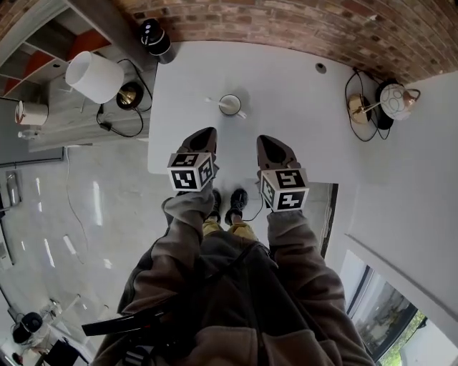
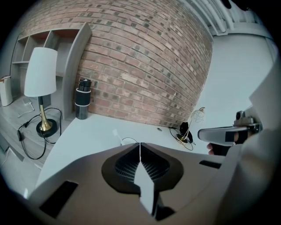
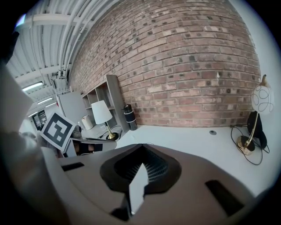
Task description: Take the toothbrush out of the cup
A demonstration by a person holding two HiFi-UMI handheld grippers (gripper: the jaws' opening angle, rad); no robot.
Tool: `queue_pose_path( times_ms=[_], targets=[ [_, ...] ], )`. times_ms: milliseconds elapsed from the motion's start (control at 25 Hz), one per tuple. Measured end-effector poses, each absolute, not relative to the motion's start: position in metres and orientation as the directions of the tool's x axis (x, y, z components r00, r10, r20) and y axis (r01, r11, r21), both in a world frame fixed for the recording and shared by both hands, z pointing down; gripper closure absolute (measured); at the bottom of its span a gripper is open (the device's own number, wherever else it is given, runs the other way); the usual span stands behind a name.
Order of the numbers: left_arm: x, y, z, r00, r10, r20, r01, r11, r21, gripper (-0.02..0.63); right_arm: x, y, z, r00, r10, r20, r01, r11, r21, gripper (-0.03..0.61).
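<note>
A white cup (image 1: 230, 105) stands on the white table (image 1: 300, 121), with a white toothbrush (image 1: 212, 101) sticking out of it toward the left. My left gripper (image 1: 207, 132) hovers over the table's near edge, short of the cup and slightly left of it, jaws shut and empty. My right gripper (image 1: 267, 140) hangs beside it, to the right of the cup, also shut on nothing. In the left gripper view the shut jaws (image 2: 140, 145) hide most of the cup; only its rim (image 2: 128, 140) and the toothbrush (image 2: 117, 133) peek above them. The right gripper view shows shut jaws (image 3: 142, 146).
A black cylinder (image 1: 154, 37) stands at the table's far left corner. A white-shaded lamp (image 1: 93, 76) sits on the side unit to the left. A globe lamp (image 1: 393, 100) with cables is at the right. A brick wall (image 1: 300, 21) runs behind the table.
</note>
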State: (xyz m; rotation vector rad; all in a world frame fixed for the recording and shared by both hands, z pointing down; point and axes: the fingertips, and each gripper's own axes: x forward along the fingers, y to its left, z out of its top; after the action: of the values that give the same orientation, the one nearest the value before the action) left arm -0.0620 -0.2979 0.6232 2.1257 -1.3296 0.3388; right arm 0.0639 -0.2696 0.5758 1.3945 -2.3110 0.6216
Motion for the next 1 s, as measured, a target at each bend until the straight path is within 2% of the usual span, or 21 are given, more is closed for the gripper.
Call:
queue_pose_path(
  times_ms=[320, 600, 1000],
  targets=[
    [-0.058, -0.324, 0.664, 0.478, -0.706, 0.522, -0.868, -0.286, 0.407, 0.606, 0.064, -0.284, 0.607, -0.446, -0.697, 0.561, -0.89, 0.415, -0.191, 0.578],
    [-0.055, -0.347, 0.695, 0.476, -0.684, 0.553, -0.863, -0.242, 0.444, 0.483, 0.072, -0.29, 0.625, -0.435, -0.688, 0.581, -0.897, 0.388, -0.212, 0.578],
    [-0.057, -0.38, 0.719, 0.462, -0.693, 0.553, -0.852, -0.175, 0.493, 0.481, 0.084, -0.292, 0.637, -0.407, -0.688, 0.6, -0.911, 0.351, -0.216, 0.578]
  ],
)
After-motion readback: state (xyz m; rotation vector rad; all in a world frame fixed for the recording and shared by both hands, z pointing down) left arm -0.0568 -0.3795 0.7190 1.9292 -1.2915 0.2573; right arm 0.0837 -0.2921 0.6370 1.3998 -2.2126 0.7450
